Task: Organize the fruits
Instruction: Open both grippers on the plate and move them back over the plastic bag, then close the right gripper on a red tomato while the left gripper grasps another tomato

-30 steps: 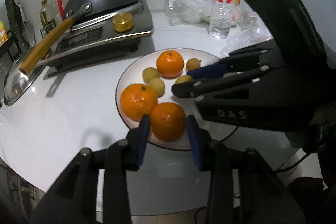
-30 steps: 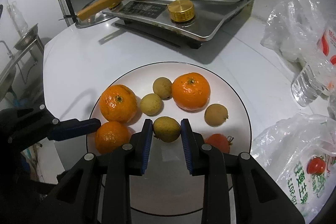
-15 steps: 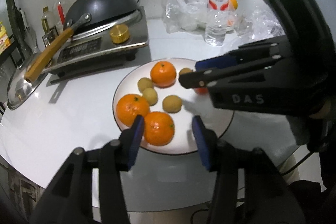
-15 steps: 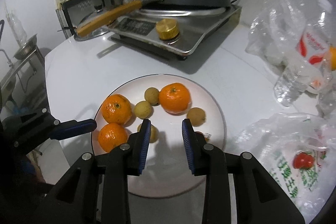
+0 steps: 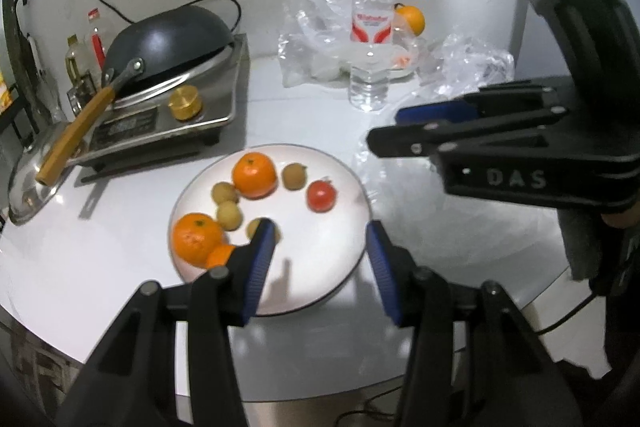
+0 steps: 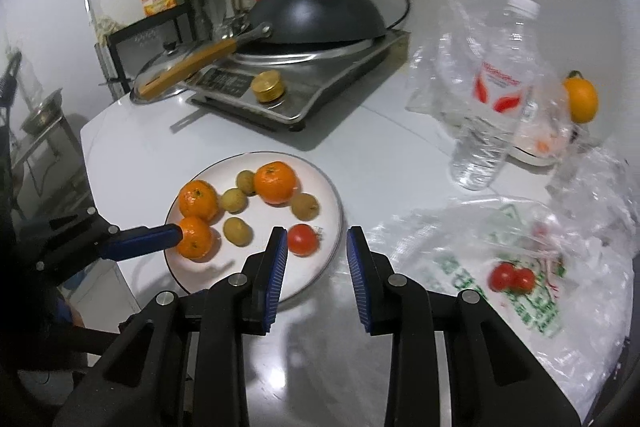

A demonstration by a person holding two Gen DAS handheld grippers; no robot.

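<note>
Round white desk (image 6: 360, 155) carries round white plate with dark rim (image 6: 332, 195).

Left hand-held gripper (image 5: 320, 267) held over plate's near edge, jaws spread, nothing pinched. Right hand-held gripper (image 6: 316, 269) likewise spread and empty, above plate rim.

Three orange mandarins (image 6: 276, 182), four small tan-brown round fruits (image 6: 237, 230) and one small red tomato (image 6: 303, 239) lie on plate.

Risk judged: round fruit could be nudged off rim by spread finger; soft tomato could be bruised if pinched hard.

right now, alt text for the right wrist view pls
The open right gripper hovers over the near rim of a white plate holding three oranges, four small brown fruits and a tomato. A wok on a stove sits behind; plastic bags right.
</note>
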